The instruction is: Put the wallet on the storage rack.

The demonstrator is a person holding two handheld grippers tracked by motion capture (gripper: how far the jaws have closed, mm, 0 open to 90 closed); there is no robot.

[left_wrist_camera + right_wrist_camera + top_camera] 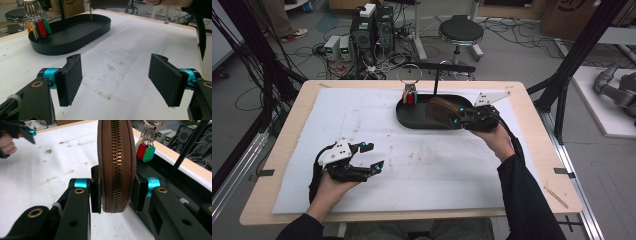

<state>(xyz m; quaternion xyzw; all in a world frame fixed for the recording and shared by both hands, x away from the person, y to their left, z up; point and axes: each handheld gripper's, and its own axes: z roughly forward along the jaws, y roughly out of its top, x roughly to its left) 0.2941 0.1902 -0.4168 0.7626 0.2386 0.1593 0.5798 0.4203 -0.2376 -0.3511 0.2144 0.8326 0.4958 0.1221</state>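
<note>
Your right gripper (116,191) hides the brown pouch's (116,165) flanks where the pads clamp it, and the pouch top is cut off at the frame edge. In the high view the pouch (443,111) covers part of the black tray (412,120) floor. Key tags (410,96) there are too small to count.

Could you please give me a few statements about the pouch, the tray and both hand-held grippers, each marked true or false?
1. The right hand-held gripper clamps a brown zipped pouch. True.
2. The left hand-held gripper holds the key tags. False: it is open and empty.
3. The tags hang at one end of the black tray. True.
4. The pouch lies flat on the white mat. False: it is held over the tray's edge.
</note>
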